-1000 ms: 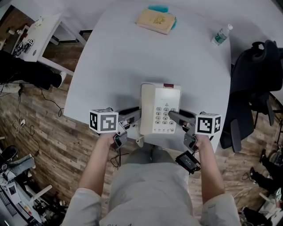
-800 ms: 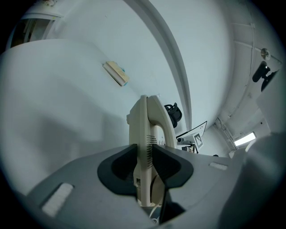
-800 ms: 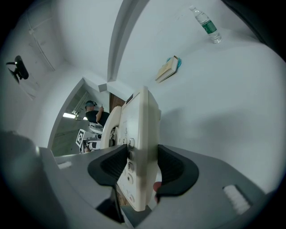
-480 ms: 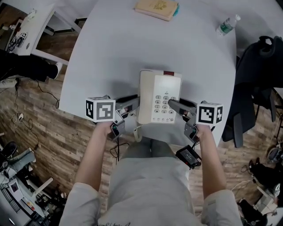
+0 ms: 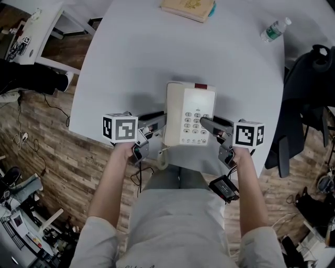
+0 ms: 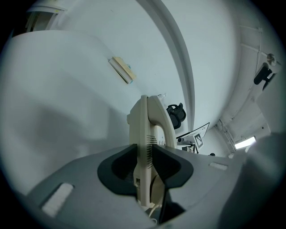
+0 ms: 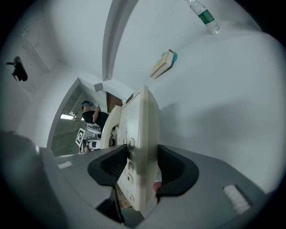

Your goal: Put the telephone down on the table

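We see the cream telephone [image 5: 191, 120] at the near edge of the white tabletop [image 5: 136, 63], keypad up, with the handset along its left side. The left tongs [image 5: 157, 124] pinch its handset side, and the right tongs [image 5: 210, 127] pinch its keypad side. We cannot tell whether its base touches the tabletop. Well beyond it, a tan book [image 5: 188, 7] lies at the far edge, and a water bottle [image 5: 275, 30] sits near the far right corner.
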Tool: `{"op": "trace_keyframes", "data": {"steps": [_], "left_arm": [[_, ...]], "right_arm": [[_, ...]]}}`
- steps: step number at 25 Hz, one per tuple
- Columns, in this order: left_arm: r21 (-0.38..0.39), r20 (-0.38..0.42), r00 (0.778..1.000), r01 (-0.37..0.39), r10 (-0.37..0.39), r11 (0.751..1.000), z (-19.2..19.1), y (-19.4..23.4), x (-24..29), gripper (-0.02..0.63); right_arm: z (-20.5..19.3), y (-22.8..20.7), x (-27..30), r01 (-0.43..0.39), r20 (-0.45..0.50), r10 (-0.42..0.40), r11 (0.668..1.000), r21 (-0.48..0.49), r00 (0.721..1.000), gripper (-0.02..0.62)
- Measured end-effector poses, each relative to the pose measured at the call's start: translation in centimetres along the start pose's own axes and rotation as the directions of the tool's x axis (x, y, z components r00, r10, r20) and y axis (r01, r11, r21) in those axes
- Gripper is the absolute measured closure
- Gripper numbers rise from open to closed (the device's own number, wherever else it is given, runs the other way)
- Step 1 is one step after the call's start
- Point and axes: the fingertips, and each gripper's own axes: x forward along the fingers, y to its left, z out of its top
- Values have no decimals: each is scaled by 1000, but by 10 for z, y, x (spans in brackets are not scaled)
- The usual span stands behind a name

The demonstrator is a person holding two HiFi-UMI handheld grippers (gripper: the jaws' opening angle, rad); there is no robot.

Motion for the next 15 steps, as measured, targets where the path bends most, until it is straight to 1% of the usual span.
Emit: {"op": "trace_keyframes", "data": {"steps": [4,8,15], "left_arm": [[-26,-15,1000,8,-8,1000,-2,5,2,485],[-13,-14,1000,-3,3,1000,0,12,4,485],[-54,-30,1000,4,-6,999,-8,17,9,486]], "right_arm": [[0,-3,5,1,-1,-1,1000,9,1000,376],[0,-9,10,2,-3,-2,1000,16,1000,376],[-2,-15,12,9,-5,-9,1000,22,1000,376]]}}
